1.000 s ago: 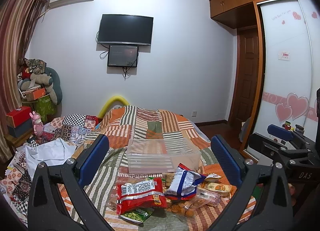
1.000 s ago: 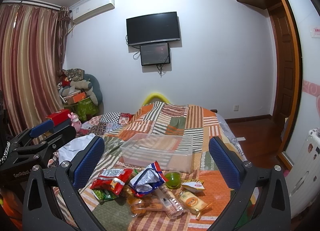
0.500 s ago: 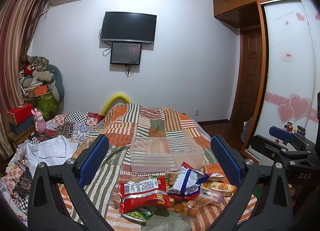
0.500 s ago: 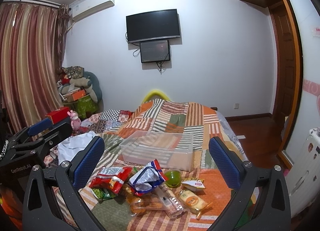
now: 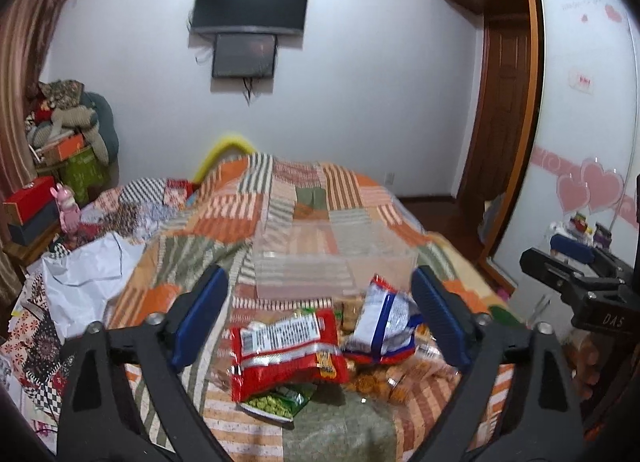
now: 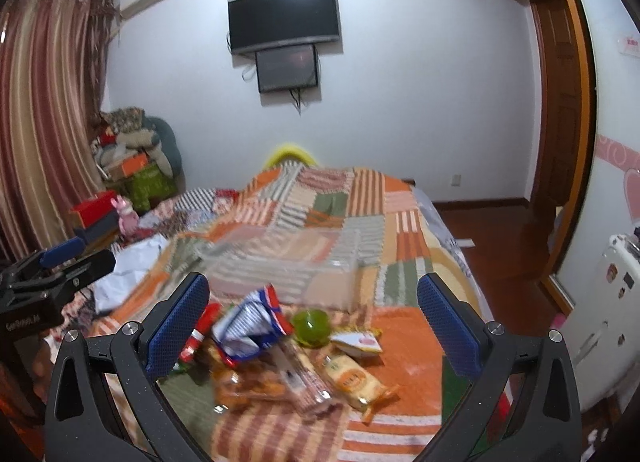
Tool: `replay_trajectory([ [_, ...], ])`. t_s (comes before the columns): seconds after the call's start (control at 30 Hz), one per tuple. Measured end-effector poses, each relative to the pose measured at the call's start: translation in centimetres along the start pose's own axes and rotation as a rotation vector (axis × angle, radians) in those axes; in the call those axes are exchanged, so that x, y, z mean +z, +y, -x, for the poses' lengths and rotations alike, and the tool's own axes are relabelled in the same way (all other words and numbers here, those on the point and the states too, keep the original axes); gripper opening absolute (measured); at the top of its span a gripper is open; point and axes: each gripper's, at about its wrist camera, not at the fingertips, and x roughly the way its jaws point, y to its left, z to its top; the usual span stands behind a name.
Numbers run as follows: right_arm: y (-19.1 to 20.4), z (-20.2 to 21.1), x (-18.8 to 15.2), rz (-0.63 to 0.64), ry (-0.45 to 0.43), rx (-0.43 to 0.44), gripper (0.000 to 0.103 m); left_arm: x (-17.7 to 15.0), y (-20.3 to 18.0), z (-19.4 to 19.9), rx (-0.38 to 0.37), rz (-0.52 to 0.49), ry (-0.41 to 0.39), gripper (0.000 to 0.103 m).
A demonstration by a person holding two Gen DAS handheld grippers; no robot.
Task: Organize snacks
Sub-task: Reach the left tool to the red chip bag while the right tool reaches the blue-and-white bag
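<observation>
A pile of snacks lies on the near end of the patchwork bed. It holds a red packet (image 5: 286, 350), a blue and white bag (image 5: 380, 322) (image 6: 250, 322), a green pea packet (image 5: 276, 402), a green cup (image 6: 312, 326), a yellow biscuit pack (image 6: 354, 376) and clear packs of biscuits (image 6: 300, 378). A clear plastic box (image 5: 332, 262) (image 6: 288, 266) stands just behind them. My left gripper (image 5: 320, 326) is open above the red packet and the bag. My right gripper (image 6: 312, 330) is open above the pile. Both are empty.
A white cloth (image 5: 86, 278) and patterned bedding lie at the bed's left. Boxes and soft toys (image 5: 60, 129) are stacked at the far left by the curtain. A wardrobe (image 5: 592, 141) and a door (image 5: 500, 109) stand at the right. A white appliance (image 6: 608, 326) is near the right.
Both grippers have moved forward and down towards the snack pile, which now looks larger between the fingers. Both stay open. The snacks have not moved.
</observation>
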Motion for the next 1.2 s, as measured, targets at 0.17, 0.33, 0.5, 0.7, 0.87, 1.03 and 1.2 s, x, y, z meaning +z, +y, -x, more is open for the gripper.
replay_trajectory([
  [0.17,-1.1,-1.7,-1.3,-0.011,0.078,-0.002,0.096,-1.4,0.7,-2.5,-0.013,0.014,0.093,0.084],
  [0.33,-1.5,-3.4,-2.1,-0.023,0.162,0.044,0.077,-2.8,1.5,-5.1,0.01,0.023,0.165,0.083],
  [0.5,-0.6,-4.5,-2.5,-0.005,0.188,0.086,0.076,-4.0,2.4,-7.3,0.014,0.044,0.231,0.084],
  [0.7,0.4,-6.7,-2.8,-0.014,0.236,0.154,0.076,-5.3,2.5,-9.9,-0.014,0.043,0.308,0.084],
  [0.87,1.4,-8.3,-3.1,-0.017,0.28,0.196,0.076,-6.3,3.0,-11.5,-0.022,0.05,0.364,0.091],
  [1.03,2.3,-9.7,-3.4,0.005,0.311,0.207,0.076,-6.9,3.0,-12.0,-0.036,0.05,0.37,0.102],
  [1.2,2.9,-10.9,-3.6,-0.005,0.332,0.238,0.076,-7.8,3.0,-13.3,-0.014,0.027,0.417,0.103],
])
